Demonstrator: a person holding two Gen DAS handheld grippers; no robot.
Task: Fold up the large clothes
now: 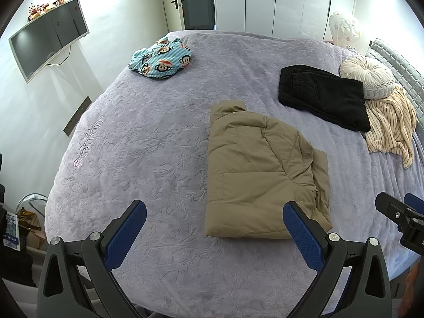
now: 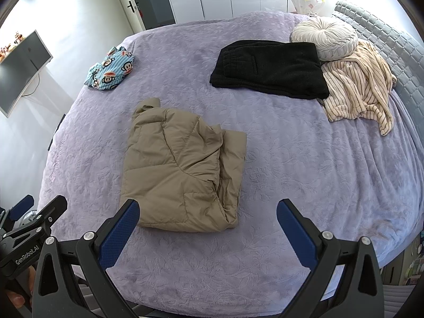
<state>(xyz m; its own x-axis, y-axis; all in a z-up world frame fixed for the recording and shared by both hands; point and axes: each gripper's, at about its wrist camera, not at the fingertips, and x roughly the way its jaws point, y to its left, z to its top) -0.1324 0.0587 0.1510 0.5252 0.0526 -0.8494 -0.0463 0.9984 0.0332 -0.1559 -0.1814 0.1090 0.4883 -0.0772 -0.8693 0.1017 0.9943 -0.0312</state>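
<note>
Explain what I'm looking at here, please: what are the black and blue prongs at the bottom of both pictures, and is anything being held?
Those prongs are the fingers of two handheld grippers; a person carries one in each hand, with no robot arm. Each picture comes from a wide-angle camera mounted on one gripper, looking forward along its fingers. The first is the left gripper, the second the right gripper. Both stand open above the near edge of a bed with a lilac bedspread and hold nothing.

On the bed lie a folded tan puffer jacket, a folded black garment, an unfolded striped cream garment beside a round cushion, and a crumpled blue monkey-print garment at the far side. Each gripper also shows at the edge of the other's view.
</note>
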